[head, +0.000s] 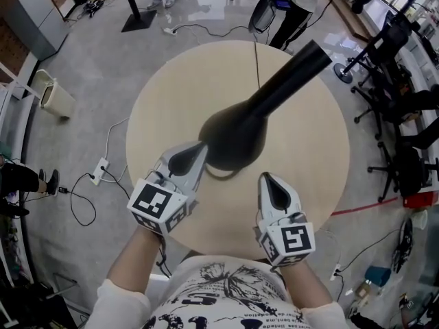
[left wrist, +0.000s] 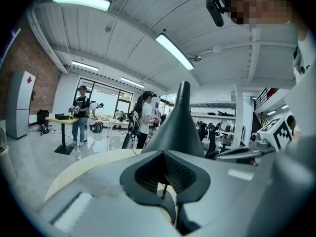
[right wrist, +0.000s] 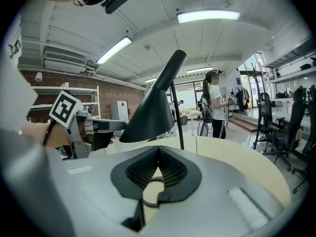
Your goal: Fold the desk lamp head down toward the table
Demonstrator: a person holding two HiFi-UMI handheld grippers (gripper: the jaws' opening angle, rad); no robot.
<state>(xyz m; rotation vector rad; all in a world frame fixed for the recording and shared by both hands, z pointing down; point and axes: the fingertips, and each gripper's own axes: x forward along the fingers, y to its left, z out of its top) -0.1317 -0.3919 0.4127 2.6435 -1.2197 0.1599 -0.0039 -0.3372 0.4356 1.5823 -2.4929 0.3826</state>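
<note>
A black desk lamp stands on the round wooden table [head: 302, 156]. Its cone-shaped head [head: 236, 139] fills the table's middle in the head view, with the narrow end pointing up and to the right. The thin stem [right wrist: 177, 117] shows in the right gripper view, and the head [right wrist: 153, 107] hangs left of it, tilted. My left gripper [head: 197, 149] is shut and empty, its tip right at the cone's left rim; I cannot tell if it touches. The lamp head [left wrist: 180, 127] looms straight ahead of those jaws. My right gripper [head: 269, 180] is shut and empty, just right of and below the cone.
A bin [head: 55, 94] and a power strip [head: 101, 170] with cables lie on the floor at the left. Office chairs [head: 398, 115] crowd the right side. People stand beyond the table's far edge [head: 291, 12].
</note>
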